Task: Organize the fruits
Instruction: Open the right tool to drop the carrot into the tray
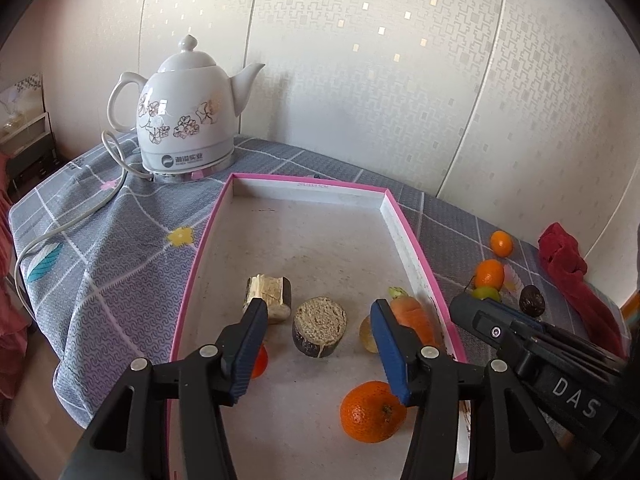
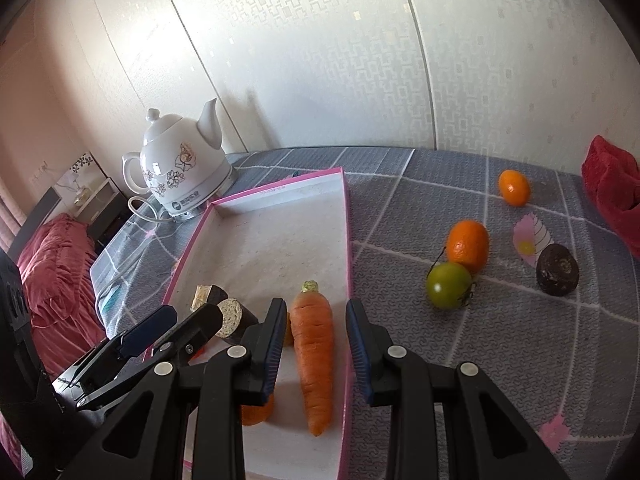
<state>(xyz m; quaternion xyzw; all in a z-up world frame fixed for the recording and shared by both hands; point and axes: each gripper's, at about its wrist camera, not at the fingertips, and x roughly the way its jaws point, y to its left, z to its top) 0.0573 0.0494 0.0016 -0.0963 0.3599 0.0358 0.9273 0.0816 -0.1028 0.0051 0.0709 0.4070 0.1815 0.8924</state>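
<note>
Both tongs wide and empty over the tray; four fruits out on the desk.

My right tongs [image 2: 316, 336] straddle the carrot [image 2: 313, 354] lying in the tray [image 2: 347, 216], gripping nothing; my left tongs [image 1: 318, 346] hang wide above the cut pieces [image 1: 320, 332] and an orange [image 1: 371, 411]. Outside sit two oranges [image 2: 468, 245], a green fruit [image 2: 449, 285] and a dark one [image 2: 557, 269]. I judge the risks: round fruit rolling off the pads or the desk, my tongs clashing since they are close, or catching the tray rim and shoving it toward the kettle [image 2: 182, 176].
</note>
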